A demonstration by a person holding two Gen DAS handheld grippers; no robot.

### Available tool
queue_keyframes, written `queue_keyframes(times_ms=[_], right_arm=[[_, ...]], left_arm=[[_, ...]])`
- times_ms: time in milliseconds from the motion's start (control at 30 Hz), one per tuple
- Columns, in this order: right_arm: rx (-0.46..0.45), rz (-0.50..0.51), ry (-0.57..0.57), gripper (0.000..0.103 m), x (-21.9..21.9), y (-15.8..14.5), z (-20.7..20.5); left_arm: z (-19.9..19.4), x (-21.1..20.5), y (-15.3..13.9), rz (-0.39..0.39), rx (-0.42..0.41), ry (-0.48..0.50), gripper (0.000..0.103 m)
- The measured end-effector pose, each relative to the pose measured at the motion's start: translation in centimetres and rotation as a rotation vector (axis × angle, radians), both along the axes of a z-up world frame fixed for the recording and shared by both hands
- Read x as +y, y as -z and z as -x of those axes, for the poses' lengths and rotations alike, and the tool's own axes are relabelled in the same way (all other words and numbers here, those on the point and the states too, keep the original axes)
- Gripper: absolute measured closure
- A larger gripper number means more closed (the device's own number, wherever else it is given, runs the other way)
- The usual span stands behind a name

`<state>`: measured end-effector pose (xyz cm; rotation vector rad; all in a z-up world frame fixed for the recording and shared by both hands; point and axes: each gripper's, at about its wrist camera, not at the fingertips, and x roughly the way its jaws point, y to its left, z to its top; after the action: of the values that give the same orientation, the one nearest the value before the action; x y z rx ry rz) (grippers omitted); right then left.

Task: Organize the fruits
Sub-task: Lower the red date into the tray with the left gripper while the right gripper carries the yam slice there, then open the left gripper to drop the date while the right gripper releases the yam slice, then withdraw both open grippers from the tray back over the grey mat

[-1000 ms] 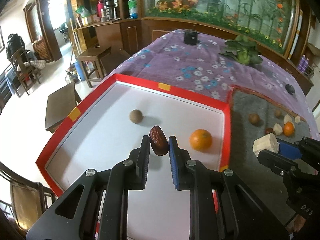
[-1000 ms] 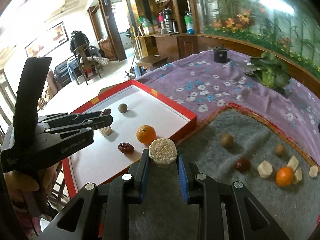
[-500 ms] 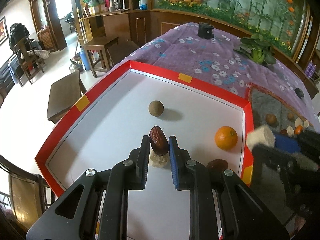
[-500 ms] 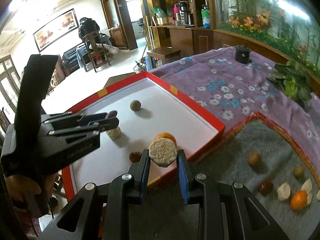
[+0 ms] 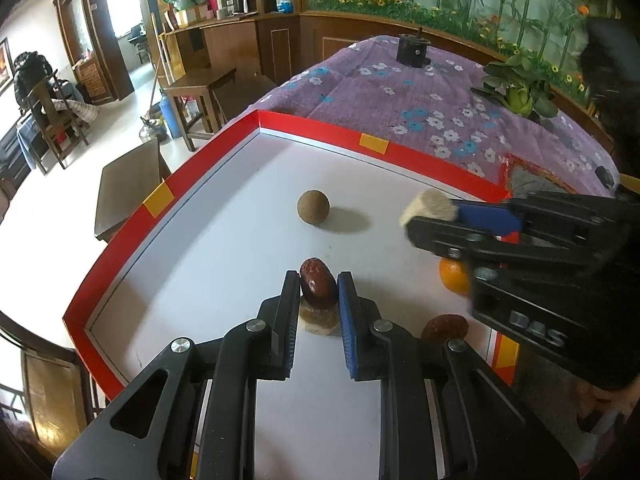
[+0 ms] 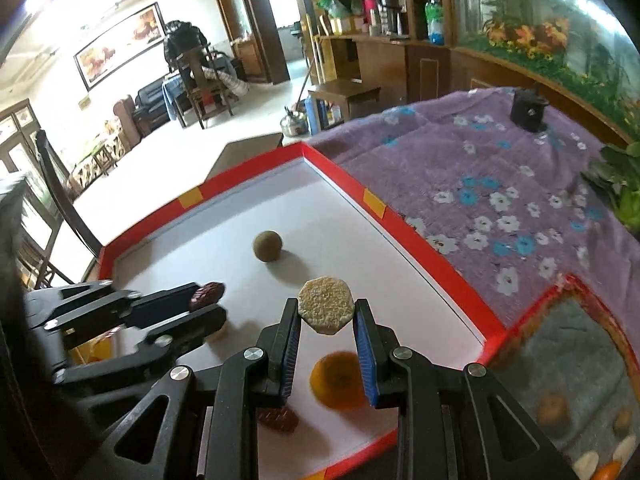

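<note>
My left gripper (image 5: 319, 286) is shut on a dark red date (image 5: 318, 288), held over a pale cut piece (image 5: 319, 321) on the white floor of the red-rimmed tray (image 5: 304, 124). My right gripper (image 6: 326, 312) is shut on a pale octagonal cut piece (image 6: 326, 305) above the tray (image 6: 404, 224); it also shows in the left wrist view (image 5: 430, 210). In the tray lie a brown round fruit (image 5: 313, 207), an orange (image 5: 452, 278) and a second date (image 5: 445, 327). The left gripper with its date shows at the left of the right wrist view (image 6: 206, 296).
A grey felt mat (image 6: 568, 356) with red border lies right of the tray, with several fruits and pale pieces on it. The purple flowered cloth (image 5: 400, 92) bears a black cylinder (image 5: 414, 50) and a green plant (image 5: 518, 90). Wooden furniture stands beyond the table's left edge.
My right gripper has carried the pale piece from over the mat to over the tray. My left gripper with the date has shifted over the pale piece in the tray.
</note>
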<state>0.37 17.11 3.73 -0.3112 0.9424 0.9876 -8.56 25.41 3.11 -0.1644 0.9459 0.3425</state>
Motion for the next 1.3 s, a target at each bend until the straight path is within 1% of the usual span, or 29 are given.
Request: queue_keyframes(times_ms=[100, 167, 233, 267, 300, 333, 367, 500, 633, 667, 767, 833, 900, 1033, 1133, 1167, 1267, 1300], right_arm=[[0.013, 0.016, -0.003, 0.077, 0.6, 0.9, -0.6], [0.035, 0.019, -0.007, 0.076, 0.7, 1.3, -0.7], [0.035, 0.026, 0.008, 0.065, 0.6, 1.3, -0.9], [0.028, 0.025, 0.015, 0.06, 0.4, 1.1, -0.9], [0.021, 0.021, 0.016, 0.06, 0.1, 0.9, -0.8], [0.002, 0.018, 0.022, 0.06, -0.3, 0.5, -0.6], [-0.01, 0.015, 0.031, 0.06, -0.6, 0.2, -0.4], [-0.01, -0.039, 0.062, 0.06, -2.8, -0.9, 0.2], [-0.025, -0.07, 0.104, 0.059, -5.3, -1.9, 0.9], [-0.029, -0.075, 0.111, 0.058, -5.8, -2.1, 1.1], [-0.055, -0.09, 0.14, 0.053, -8.0, -2.7, 1.9], [-0.067, -0.087, 0.159, 0.05, -9.3, -2.9, 2.4], [-0.088, -0.082, 0.185, 0.05, -10.6, -3.0, 2.9], [-0.105, -0.067, 0.23, 0.05, -13.5, -2.9, 3.5], [-0.126, -0.052, 0.27, 0.05, -16.0, -2.9, 4.1], [-0.127, -0.05, 0.275, 0.048, -16.7, -2.9, 4.2], [-0.133, -0.061, 0.283, 0.038, -19.3, -2.7, 4.9], [-0.135, -0.065, 0.299, 0.038, -20.4, -2.6, 5.2]], left_arm=[[-0.1, -0.1, 0.1, -0.012, 0.001, -0.005, 0.085], [-0.2, 0.0, 0.1, -0.005, 0.0, -0.015, 0.084], [-0.3, 0.1, 0.2, 0.004, -0.001, -0.025, 0.082], [-0.3, 0.2, 0.2, 0.006, 0.0, -0.031, 0.078], [-0.3, 0.2, 0.3, 0.004, 0.004, -0.037, 0.072], [-0.3, 0.3, 0.3, 0.002, 0.005, -0.042, 0.069], [-0.3, 0.3, 0.2, 0.001, 0.004, -0.048, 0.062], [0.1, 0.2, -0.3, 0.005, -0.018, -0.06, 0.047], [0.1, -1.2, -1.1, -0.011, -0.044, -0.037, 0.039], [0.1, -1.6, -1.3, -0.005, -0.051, -0.028, 0.035], [-0.1, -2.7, -1.7, -0.003, -0.064, -0.009, 0.034], [-0.1, -3.3, -1.9, 0.013, -0.077, 0.007, 0.034], [-0.2, -4.1, -2.1, 0.029, -0.089, 0.031, 0.034], [-0.5, -6.1, -2.3, 0.017, -0.094, 0.069, 0.034], [-1.0, -7.7, -2.3, 0.026, -0.088, 0.1, 0.034], [-1.1, -8.3, -2.3, 0.024, -0.087, 0.109, 0.034], [-1.8, -10.1, -2.2, 0.024, -0.084, 0.142, 0.034], [-2.0, -10.8, -2.2, 0.032, -0.08, 0.156, 0.034]])
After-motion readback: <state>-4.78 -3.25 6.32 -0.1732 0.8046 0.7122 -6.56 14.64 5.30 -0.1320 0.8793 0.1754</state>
